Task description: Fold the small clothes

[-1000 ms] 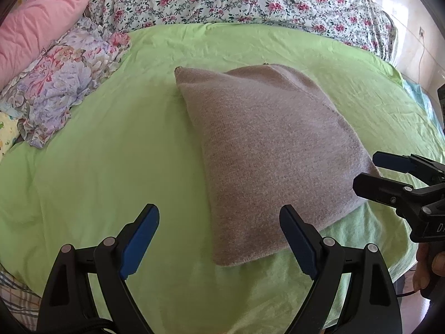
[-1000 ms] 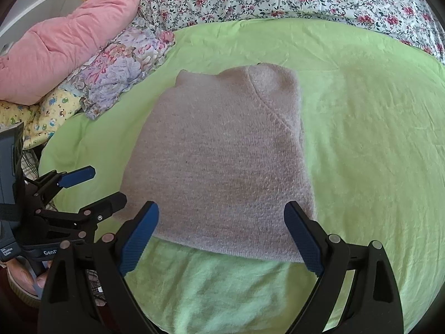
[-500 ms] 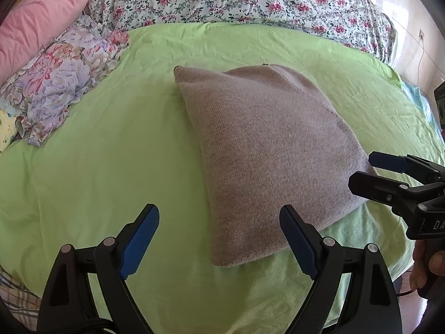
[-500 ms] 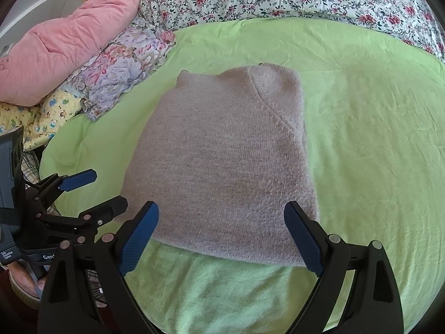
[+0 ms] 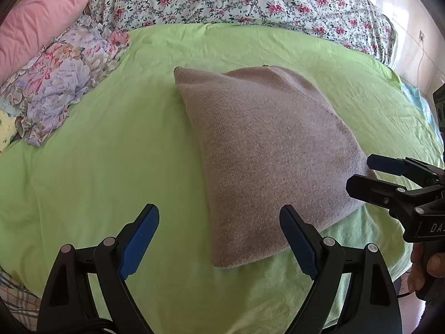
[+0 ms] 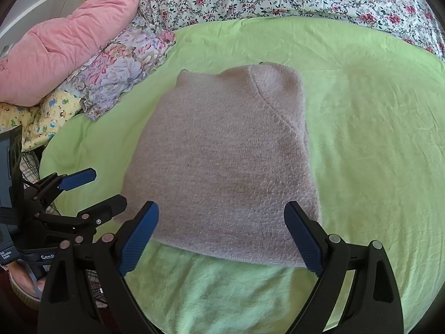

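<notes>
**Both grippers idle and empty before a compactly folded garment; no change seen across the last second**

Item under inspection: a grey-brown knitted garment (image 5: 267, 153), lying on the green bed sheet (image 5: 97, 167). It presents as a compact, roughly rectangular bundle with a rounded fold along the side away from the fingers and a diagonal seam across its far right part. No sleeve or loose flap protrudes.

Left gripper (image 5: 219, 239): fingers spread wide, nothing between the pads. The garment's near left corner lies just ahead of and between the fingers, closer to the right finger; no contact is visible. Open sheet lies ahead of the left finger.

Right gripper (image 6: 222, 239): fingers likewise spread wide and empty. The garment's near hem runs across just beyond the fingertips, spanning nearly the whole gap between them. No pad is seen pressing on the cloth.

Change noted: none of substance. Compared with the views from a second ago, garment outline, gripper spread and gripper position match; both tools have held still at the near edge.

Surroundings: a floral pillow (image 5: 64, 80) and pink quilt (image 6: 69, 41) lie well beyond and to the left of the fingers; a flowered bedspread (image 5: 250, 0) lies past the garment. None interferes.

Assessment: the stillness, with both grippers released and the bundle tidy, suggests this item's fold is complete or nearly so. Likely remaining action is either one more halving from the near hem or removal of the bundle; which cannot be determined.
</notes>
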Motion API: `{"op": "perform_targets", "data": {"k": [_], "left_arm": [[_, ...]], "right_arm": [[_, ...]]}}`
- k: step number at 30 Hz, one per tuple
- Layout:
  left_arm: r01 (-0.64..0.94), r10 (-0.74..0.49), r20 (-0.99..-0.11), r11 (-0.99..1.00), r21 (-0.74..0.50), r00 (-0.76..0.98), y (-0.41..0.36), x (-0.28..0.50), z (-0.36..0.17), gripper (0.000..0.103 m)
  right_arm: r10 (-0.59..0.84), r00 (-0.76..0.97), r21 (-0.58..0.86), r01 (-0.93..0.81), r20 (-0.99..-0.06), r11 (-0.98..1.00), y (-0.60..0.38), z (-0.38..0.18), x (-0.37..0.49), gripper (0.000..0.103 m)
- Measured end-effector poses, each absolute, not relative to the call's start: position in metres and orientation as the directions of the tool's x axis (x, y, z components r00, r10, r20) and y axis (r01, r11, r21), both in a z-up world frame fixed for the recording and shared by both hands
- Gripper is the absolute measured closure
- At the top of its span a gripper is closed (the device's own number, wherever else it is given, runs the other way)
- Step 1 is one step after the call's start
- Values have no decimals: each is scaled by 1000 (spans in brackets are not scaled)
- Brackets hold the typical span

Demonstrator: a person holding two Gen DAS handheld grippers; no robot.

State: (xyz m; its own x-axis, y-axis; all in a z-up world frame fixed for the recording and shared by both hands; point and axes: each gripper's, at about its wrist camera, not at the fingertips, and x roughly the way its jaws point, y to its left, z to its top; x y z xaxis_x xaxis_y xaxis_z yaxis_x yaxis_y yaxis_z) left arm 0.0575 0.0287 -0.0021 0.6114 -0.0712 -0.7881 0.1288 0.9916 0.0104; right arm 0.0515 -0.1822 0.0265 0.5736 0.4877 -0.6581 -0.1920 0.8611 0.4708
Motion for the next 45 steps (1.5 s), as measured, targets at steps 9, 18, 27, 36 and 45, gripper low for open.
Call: {"op": "perform_targets", "data": {"k": [9, 18, 27, 36, 45], "left_arm": [[122, -75, -787, 993, 0, 612, 28, 58, -1, 14], [125, -77, -784, 992, 1, 616, 28, 57, 0, 14], [128, -80, -781, 992, 1, 620, 27, 56, 2, 14], [128, -78, -781, 992, 2, 619, 27, 56, 2, 14], [132, -83, -779, 991, -1, 621, 29, 58, 3, 14]], "right_arm": [[489, 572, 471, -193, -658, 860, -183, 26, 52, 11], [491, 572, 472, -195, -658, 860, -184, 25, 53, 11], [491, 574, 475, -193, -655, 859, -183, 26, 53, 11], [492, 575, 476, -193, -653, 858, -183, 26, 53, 11], [489, 570, 477, -186, -660, 859, -183, 23, 52, 11]]}}
